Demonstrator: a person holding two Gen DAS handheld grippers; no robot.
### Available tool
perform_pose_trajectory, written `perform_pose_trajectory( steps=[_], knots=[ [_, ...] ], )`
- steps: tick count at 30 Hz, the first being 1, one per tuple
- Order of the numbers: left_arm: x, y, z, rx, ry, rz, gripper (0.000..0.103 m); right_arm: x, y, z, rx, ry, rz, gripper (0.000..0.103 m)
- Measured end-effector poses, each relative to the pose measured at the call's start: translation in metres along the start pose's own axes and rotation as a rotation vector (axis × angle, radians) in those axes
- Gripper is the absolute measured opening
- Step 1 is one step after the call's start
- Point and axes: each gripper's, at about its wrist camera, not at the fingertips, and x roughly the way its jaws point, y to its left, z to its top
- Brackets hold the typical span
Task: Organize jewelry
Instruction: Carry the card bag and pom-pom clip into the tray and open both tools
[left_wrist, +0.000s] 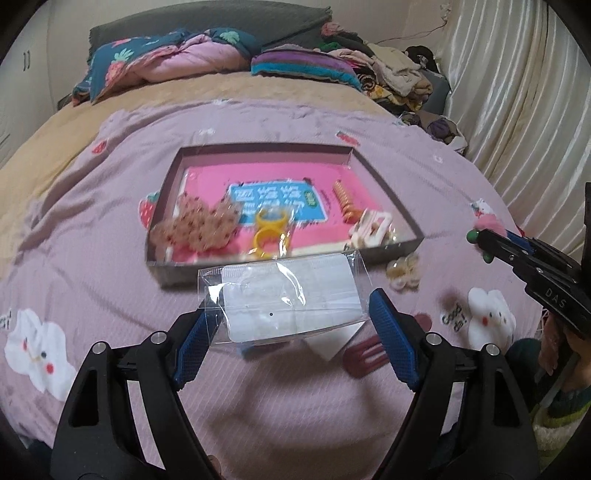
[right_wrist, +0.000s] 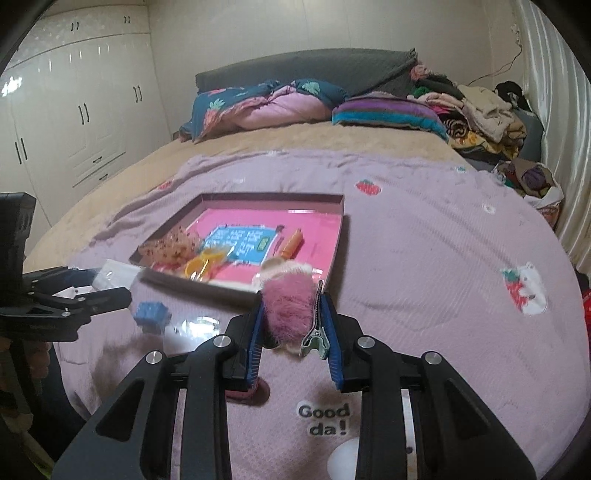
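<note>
In the left wrist view my left gripper (left_wrist: 293, 306) is shut on a clear plastic packet (left_wrist: 288, 295) with a white card inside, its blue pads (left_wrist: 391, 332) pressing the packet's two ends just above the blanket. Beyond it lies a shallow box tray (left_wrist: 162, 206) with a pink floor, holding a brown patterned bow (left_wrist: 199, 225), yellow rings (left_wrist: 269, 229), an orange spiral tie (left_wrist: 345, 201) and a white clip (left_wrist: 371, 230). My right gripper (right_wrist: 291, 299) is shut on a pink fluffy hair clip (right_wrist: 288, 310) with a metal jaw, in front of the tray (right_wrist: 338, 243).
On the purple blanket lie a dark red snap clip (left_wrist: 365, 360), a pearly flower piece (left_wrist: 402, 271), a blue item (right_wrist: 151, 315) and a clear wrapper (right_wrist: 195, 328). Pillows and piled clothes (right_wrist: 480, 107) fill the bed's far end. A curtain hangs right, a wardrobe (right_wrist: 74, 110) stands left.
</note>
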Motion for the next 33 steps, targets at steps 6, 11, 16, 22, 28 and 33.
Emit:
perform_pose_trajectory(
  steps=[6,11,16,22,28,33],
  knots=[
    [-0.001,-0.012,0.019,0.022,-0.026,-0.012,0.073,-0.009,-0.002,0.021,-0.015,-0.026,-0.007,0.028],
    [-0.003,-0.019,0.036,0.036,-0.049,-0.018,0.073,-0.018,0.002,0.044,-0.039,-0.058,-0.016,0.028],
    [-0.003,-0.022,0.055,0.037,-0.068,-0.02,0.073,-0.021,0.002,0.07,-0.052,-0.083,-0.02,0.028],
    [0.0,-0.023,0.075,0.039,-0.079,-0.019,0.073,-0.021,0.003,0.104,-0.053,-0.12,-0.012,0.028],
    [0.011,-0.025,0.089,0.042,-0.073,-0.016,0.073,-0.011,0.003,0.135,-0.057,-0.138,0.007,0.028],
    [0.03,-0.023,0.094,0.035,-0.046,-0.012,0.073,0.014,0.003,0.152,-0.063,-0.118,0.01,0.028]
  ],
)
